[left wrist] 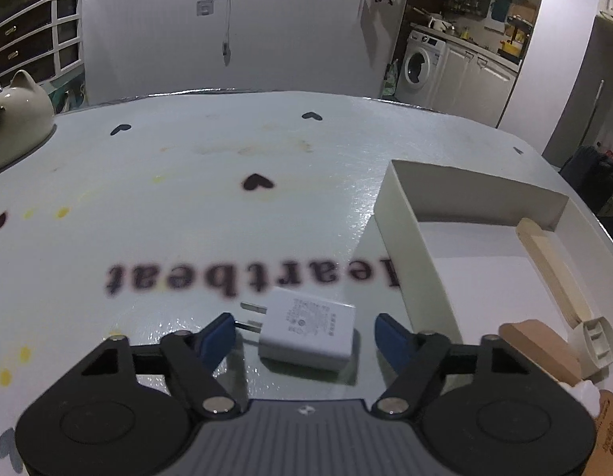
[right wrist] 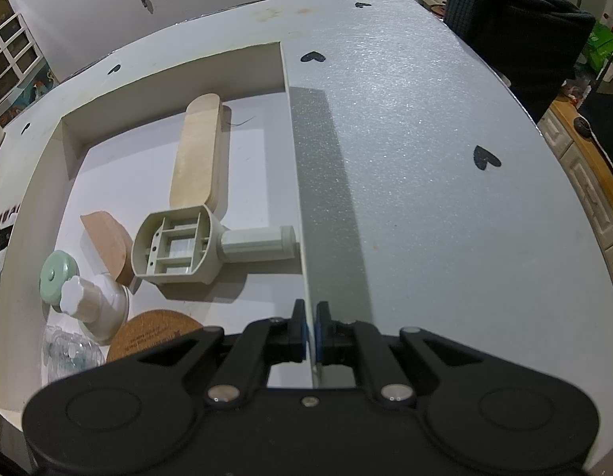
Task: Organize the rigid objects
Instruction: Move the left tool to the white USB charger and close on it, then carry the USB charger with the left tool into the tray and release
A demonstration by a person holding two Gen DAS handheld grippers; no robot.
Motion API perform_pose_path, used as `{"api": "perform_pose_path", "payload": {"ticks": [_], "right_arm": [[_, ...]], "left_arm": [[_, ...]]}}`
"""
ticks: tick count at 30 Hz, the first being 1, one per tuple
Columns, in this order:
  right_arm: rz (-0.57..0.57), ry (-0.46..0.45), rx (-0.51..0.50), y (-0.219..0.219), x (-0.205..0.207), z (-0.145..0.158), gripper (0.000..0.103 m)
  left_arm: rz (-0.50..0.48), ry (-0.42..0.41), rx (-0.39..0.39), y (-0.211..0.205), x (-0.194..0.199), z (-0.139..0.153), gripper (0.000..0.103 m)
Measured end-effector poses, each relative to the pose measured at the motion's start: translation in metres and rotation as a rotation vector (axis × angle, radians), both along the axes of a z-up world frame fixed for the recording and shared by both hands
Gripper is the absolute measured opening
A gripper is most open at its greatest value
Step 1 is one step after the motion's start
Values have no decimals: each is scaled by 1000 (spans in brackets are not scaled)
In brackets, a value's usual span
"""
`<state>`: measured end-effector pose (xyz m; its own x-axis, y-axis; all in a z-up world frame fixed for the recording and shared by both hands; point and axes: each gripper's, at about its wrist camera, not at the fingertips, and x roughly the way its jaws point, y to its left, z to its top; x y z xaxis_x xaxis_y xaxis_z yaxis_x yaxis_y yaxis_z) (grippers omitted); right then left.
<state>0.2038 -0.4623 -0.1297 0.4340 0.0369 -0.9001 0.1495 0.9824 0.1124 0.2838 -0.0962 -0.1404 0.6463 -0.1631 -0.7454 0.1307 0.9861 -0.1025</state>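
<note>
A white plug-in charger (left wrist: 310, 331) lies flat on the pale tablecloth, prongs pointing left. My left gripper (left wrist: 305, 335) is open around it; the blue pads (left wrist: 217, 335) stand on either side, the left one beside the prongs, neither pressing. To its right sits the shallow white box (left wrist: 409, 246). My right gripper (right wrist: 312, 335) is shut on the box's right wall (right wrist: 296, 166). Inside the box lie a wooden board (right wrist: 197, 154), a beige plastic housing (right wrist: 175, 248), a brown wedge (right wrist: 108, 238), a mint-green lid (right wrist: 56, 277), a white knob (right wrist: 80, 297) and a cork coaster (right wrist: 151, 331).
A cream cat-shaped ceramic pot (left wrist: 16, 119) stands at the table's far left edge. A clear plastic item (right wrist: 68, 351) sits in the box's near corner. A dark fabric chair (right wrist: 516, 27) stands beyond the table's right side. The tablecloth (right wrist: 425, 139) stretches right of the box.
</note>
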Motion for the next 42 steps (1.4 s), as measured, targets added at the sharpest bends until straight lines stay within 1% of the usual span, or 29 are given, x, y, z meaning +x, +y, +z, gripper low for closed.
{"api": "perform_pose_path", "payload": {"ticks": [1,3,7,10,13,17,20,22,27,31,35,39,42], "right_arm": [[-1,0,0,0,0,0,6],[-2,-1,1,0,0,0,6],[-2,-2,2,-1,0,0,6],[-2,-1,1,0,0,0,6],[-2,-1,1,0,0,0,6],[-1,-2,2,-1,0,0,6],[-2,-2,2,-1,0,0,6],[-2,-3,2,-1,0,0,6],[-2,-3,3,-1,-1,0,6],[-2,-3,3,-1,-1,0,6],[-2,-3,3,-1,-1,0,6],[-3,-4,5,-2,-1,0,6],[-5,-6,7,-2,-1,0,6]], "left_arm": [[2,-4,4,1,2,0,73],[9,-9,9,2,4,0,65],[11,-7,13,3,7,0,65],[29,-4,7,6,8,3,65],[53,-32,4,9,10,18,65],[56,-71,-9,10,21,49,65],[22,-92,-30,-1,29,76,65],[-22,-111,-37,-15,33,91,65],[-142,-128,-56,-62,41,109,65],[-223,-110,-59,-98,46,108,65],[-272,-74,-59,-129,45,100,65],[-290,-19,-72,-148,46,88,65],[-285,31,-90,-157,49,76,65]]}}
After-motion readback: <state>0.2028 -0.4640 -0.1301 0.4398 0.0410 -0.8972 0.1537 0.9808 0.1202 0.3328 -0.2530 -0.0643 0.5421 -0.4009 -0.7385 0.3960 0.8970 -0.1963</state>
